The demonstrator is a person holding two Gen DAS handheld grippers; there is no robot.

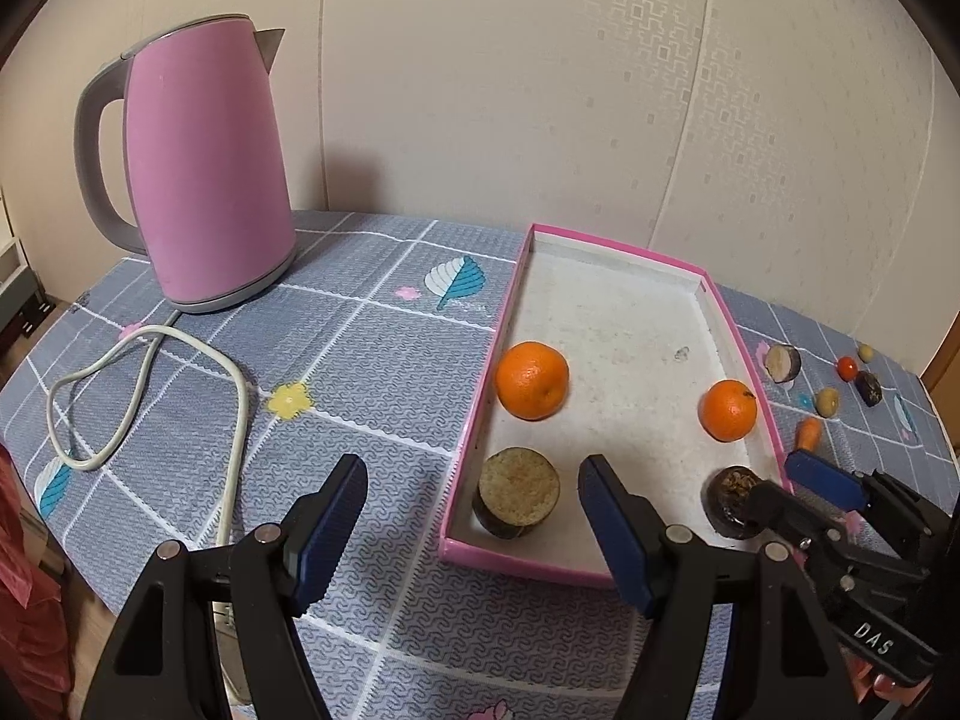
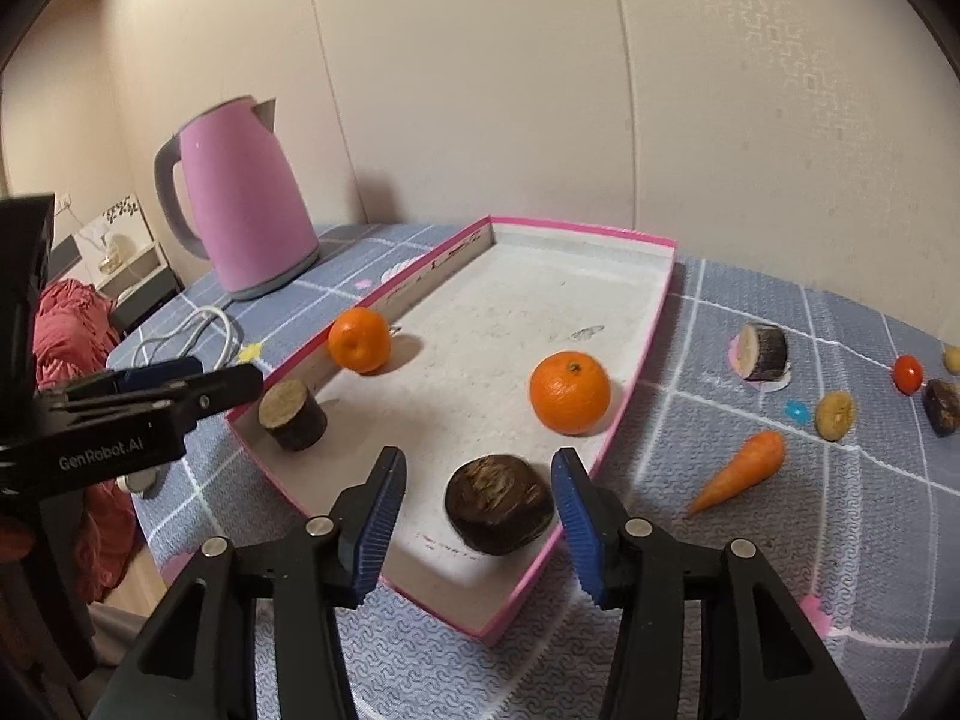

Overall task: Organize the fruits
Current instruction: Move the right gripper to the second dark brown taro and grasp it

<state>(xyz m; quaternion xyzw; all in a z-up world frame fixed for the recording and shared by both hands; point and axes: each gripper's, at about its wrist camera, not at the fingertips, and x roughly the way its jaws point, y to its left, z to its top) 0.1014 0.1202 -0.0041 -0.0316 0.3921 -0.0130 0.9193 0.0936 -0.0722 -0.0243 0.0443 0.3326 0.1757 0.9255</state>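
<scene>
A pink-rimmed white tray (image 1: 630, 324) (image 2: 540, 276) holds two oranges (image 1: 531, 380) (image 1: 728, 410) (image 2: 359, 339) (image 2: 569, 392), a dark cut stub (image 1: 517, 492) (image 2: 293, 406) and a dark round piece (image 1: 729, 492) (image 2: 499, 504). My left gripper (image 1: 474, 516) is open, with the stub between its fingers, just before the tray's near left corner. My right gripper (image 2: 480, 513) is open with the dark round piece between its fingers; it also shows in the left wrist view (image 1: 786, 480). A carrot (image 2: 741, 471) (image 1: 807, 433) lies right of the tray.
A pink kettle (image 1: 207, 168) (image 2: 246, 204) with a white cord (image 1: 150, 384) stands at the back left. Small pieces lie right of the tray: a cut stub (image 2: 762, 352), a red tomato (image 2: 907, 373), a yellowish piece (image 2: 834, 415), a dark piece (image 2: 942, 407). The wall is close behind.
</scene>
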